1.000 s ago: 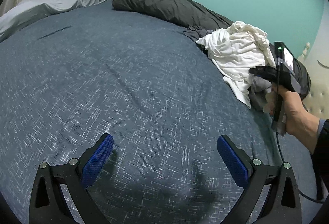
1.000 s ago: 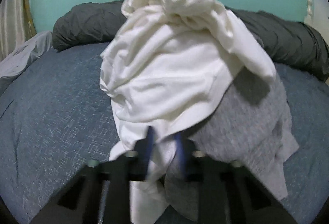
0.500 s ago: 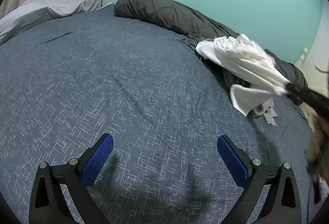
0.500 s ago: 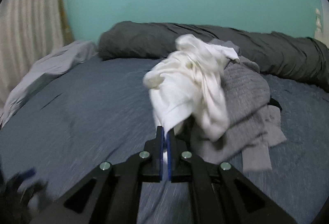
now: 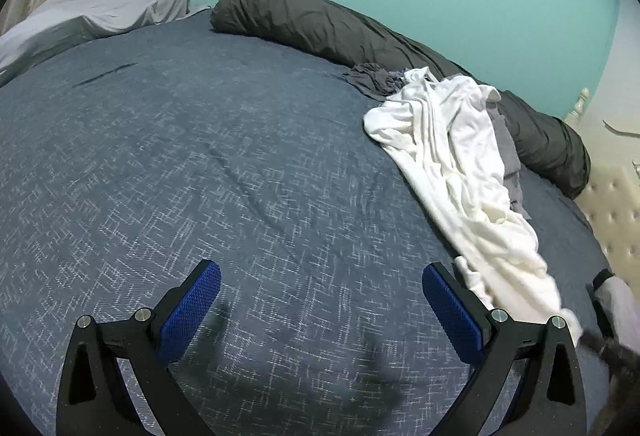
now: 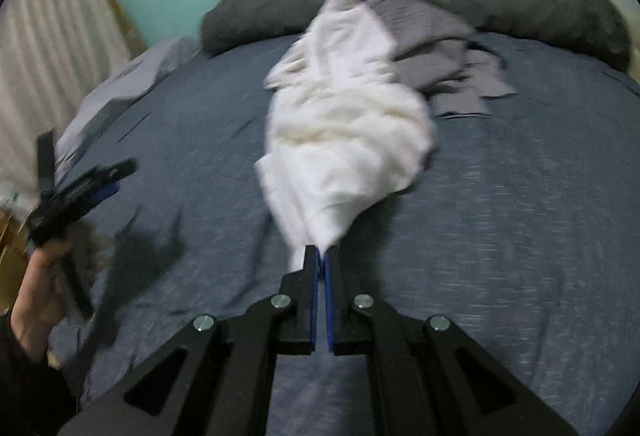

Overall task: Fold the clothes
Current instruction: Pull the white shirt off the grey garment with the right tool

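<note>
A white garment [image 6: 344, 132] lies stretched in a long strip across the blue bed cover [image 5: 200, 156]. My right gripper [image 6: 321, 252] is shut on its near end, the pads pinching the cloth. In the left wrist view the white garment [image 5: 460, 156] runs from the pile at the right down to the blurred right gripper [image 5: 588, 340] at the lower right. Its far end still rests on a pile of grey clothes [image 6: 432, 32]. My left gripper [image 5: 322, 272] hovers open over bare cover, nothing between its blue pads. It shows blurred at the left of the right wrist view, held in a hand [image 6: 32, 296].
A rolled dark grey duvet [image 5: 320, 24] runs along the far side of the bed by the teal wall. Light grey bedding [image 5: 100, 8] lies at the far left near a curtain [image 6: 48, 36]. A tufted headboard [image 5: 612, 204] borders the right edge.
The right gripper has dragged the white garment off the heap toward the near side of the bed, drawing it out long. The left gripper has stayed put and open.
</note>
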Available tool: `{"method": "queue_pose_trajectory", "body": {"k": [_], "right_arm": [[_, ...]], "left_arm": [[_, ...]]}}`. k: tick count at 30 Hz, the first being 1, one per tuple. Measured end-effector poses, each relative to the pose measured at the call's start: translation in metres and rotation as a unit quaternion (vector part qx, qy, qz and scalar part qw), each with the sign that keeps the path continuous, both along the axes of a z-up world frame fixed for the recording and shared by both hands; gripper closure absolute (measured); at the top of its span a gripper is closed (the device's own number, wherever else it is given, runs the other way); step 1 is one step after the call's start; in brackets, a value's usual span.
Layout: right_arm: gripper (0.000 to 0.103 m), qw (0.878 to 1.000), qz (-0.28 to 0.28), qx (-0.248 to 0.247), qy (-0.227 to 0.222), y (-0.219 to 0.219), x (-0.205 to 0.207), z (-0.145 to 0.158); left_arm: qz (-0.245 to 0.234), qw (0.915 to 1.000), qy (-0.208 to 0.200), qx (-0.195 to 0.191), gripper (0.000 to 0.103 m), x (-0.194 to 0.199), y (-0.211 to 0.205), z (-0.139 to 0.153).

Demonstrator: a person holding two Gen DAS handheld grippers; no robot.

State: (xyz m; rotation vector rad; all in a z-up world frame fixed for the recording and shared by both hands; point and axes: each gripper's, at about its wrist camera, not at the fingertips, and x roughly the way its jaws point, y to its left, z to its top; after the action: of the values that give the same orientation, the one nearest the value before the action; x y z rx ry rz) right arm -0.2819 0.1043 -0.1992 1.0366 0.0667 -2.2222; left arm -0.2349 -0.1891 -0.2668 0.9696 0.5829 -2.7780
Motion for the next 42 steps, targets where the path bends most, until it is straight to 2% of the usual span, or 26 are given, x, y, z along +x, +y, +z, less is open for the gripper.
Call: {"method": "queue_pose_trajectory", "body": {"k": [1, 2, 3, 4, 8, 14, 16, 17, 18, 20, 23, 29, 30, 33, 36, 38, 42], "right_arm": [[0.094, 1.000, -0.024, -0.006, 0.008, 0.004, -0.005, 0.005], [0.077, 0.999, -0.045, -0.012, 0.014, 0.007, -0.010, 0.008], [0.049, 0.998, -0.064, -0.019, 0.010, 0.010, -0.019, 0.011], [0.041, 0.997, -0.074, -0.022, 0.001, 0.009, -0.028, 0.010], [0.037, 0.996, -0.078, -0.005, -0.038, -0.011, -0.055, -0.006], [0.037, 0.994, -0.062, -0.020, -0.090, -0.039, -0.076, -0.044], [0.056, 0.993, -0.042, -0.032, -0.105, -0.050, -0.077, -0.051], [0.077, 0.993, -0.033, -0.034, -0.104, -0.054, -0.074, -0.052], [0.088, 0.994, -0.025, -0.033, -0.100, -0.058, -0.070, -0.051], [0.095, 0.996, -0.011, -0.027, -0.080, -0.062, -0.060, -0.044], [0.096, 0.998, -0.016, -0.039, -0.054, -0.046, -0.052, -0.021], [0.096, 0.994, -0.089, -0.065, 0.010, 0.035, -0.036, 0.033], [0.096, 0.994, -0.098, -0.054, 0.016, 0.044, -0.034, 0.035], [0.096, 0.989, -0.146, -0.005, -0.017, 0.075, -0.042, 0.017], [0.096, 0.987, -0.157, 0.018, -0.043, 0.086, -0.045, 0.002], [0.096, 0.987, -0.153, 0.016, -0.037, 0.085, -0.044, 0.003], [0.089, 0.980, -0.196, 0.047, 0.003, 0.076, -0.044, 0.015]], "left_arm": [[-0.001, 1.0000, 0.000, 0.001, 0.000, 0.000, 0.000, 0.000], [-0.002, 1.0000, -0.001, 0.002, 0.000, -0.001, 0.000, 0.000], [-0.003, 1.0000, -0.001, 0.003, 0.000, -0.001, 0.000, -0.001], [-0.004, 1.0000, -0.001, 0.003, 0.000, -0.002, 0.000, -0.001], [-0.008, 1.0000, -0.001, -0.001, 0.000, -0.003, 0.003, 0.001], [-0.009, 1.0000, -0.003, -0.002, 0.000, -0.004, 0.005, -0.002], [-0.009, 1.0000, -0.003, -0.001, 0.000, -0.004, 0.004, -0.003], [-0.009, 1.0000, -0.003, -0.001, 0.000, -0.003, 0.004, -0.003], [-0.008, 1.0000, -0.003, -0.002, 0.000, -0.003, 0.003, -0.002], [-0.007, 1.0000, -0.003, -0.001, 0.000, -0.003, 0.002, -0.002], [-0.007, 1.0000, -0.002, -0.002, 0.000, -0.003, 0.003, -0.002], [-0.010, 0.9999, 0.000, -0.004, 0.000, -0.001, 0.004, 0.000], [-0.010, 0.9999, 0.001, -0.004, 0.000, -0.001, 0.005, 0.000], [-0.012, 0.9999, 0.002, -0.004, 0.000, 0.000, 0.006, 0.001], [-0.014, 0.9999, 0.000, -0.004, 0.000, -0.001, 0.005, 0.001], [-0.014, 0.9999, -0.001, -0.003, 0.000, -0.002, 0.005, 0.000], [-0.014, 0.9999, -0.003, -0.003, 0.000, -0.003, 0.004, -0.001]]}}
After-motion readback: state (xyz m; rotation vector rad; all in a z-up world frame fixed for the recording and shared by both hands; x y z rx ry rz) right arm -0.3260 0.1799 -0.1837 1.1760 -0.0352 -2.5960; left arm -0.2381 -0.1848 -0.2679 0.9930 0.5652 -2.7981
